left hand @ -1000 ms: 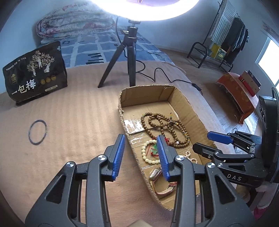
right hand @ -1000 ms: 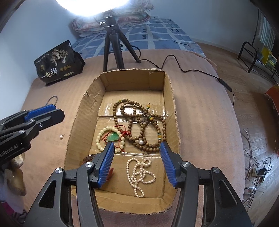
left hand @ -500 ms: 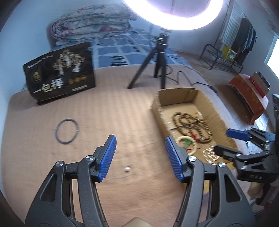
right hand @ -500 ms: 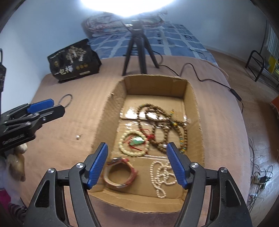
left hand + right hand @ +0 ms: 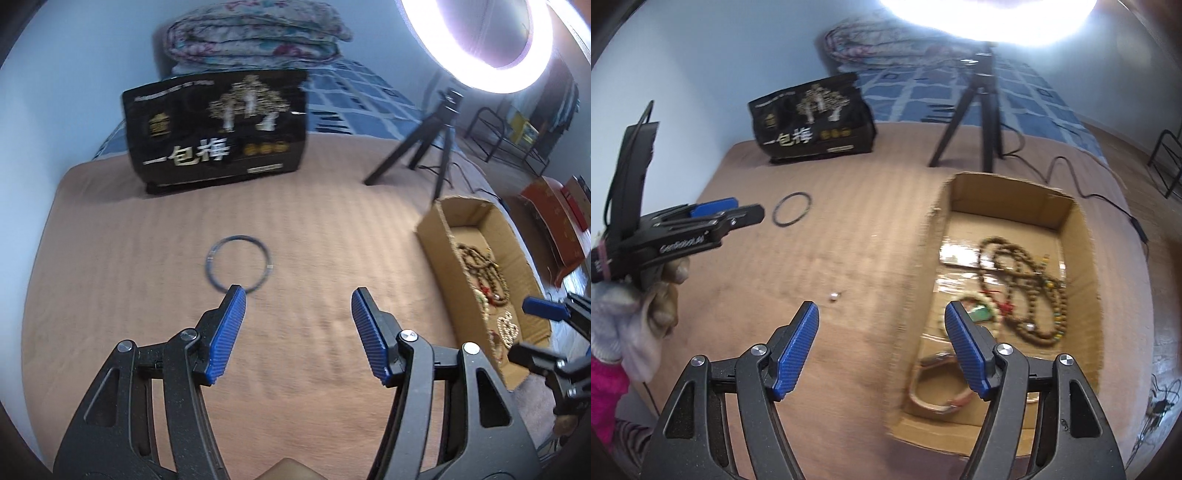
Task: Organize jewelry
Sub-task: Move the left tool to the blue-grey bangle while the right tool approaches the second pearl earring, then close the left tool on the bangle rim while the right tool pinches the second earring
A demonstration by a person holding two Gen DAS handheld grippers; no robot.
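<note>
I have most of the jewelry already in the cardboard box [image 5: 1082, 236]; a long string of brown wooden beads [image 5: 1023, 280] lies coiled across its floor, a pale bead bracelet with a green pendant [image 5: 979, 308] sits just beside it, and a brown bangle [image 5: 938, 391] rests near the front wall; in the left wrist view I also see a white pearl strand [image 5: 508, 326] toward the near end of the box.

Two pieces are left out on the brown bedspread [image 5: 147, 295], by my reckoning; a thin dark ring bangle [image 5: 239, 264] lies flat well to the left of the box, and a small pearl-like piece [image 5: 834, 296] lies on the cloth between the ring and the box; it is too small to say whether it is an earring or a loose bead.

My left gripper [image 5: 297, 301] hangs just short of the ring with its jaws parted and nothing between them; they have just been opening. My right gripper [image 5: 881, 314] is likewise spread wide and empty, its jaws having just been opening too, its left finger over bare cloth near the small piece and its right finger over the box edge.

So I judge the sorting well along but unfinished; the ring and the small piece are not yet in the box.
</note>
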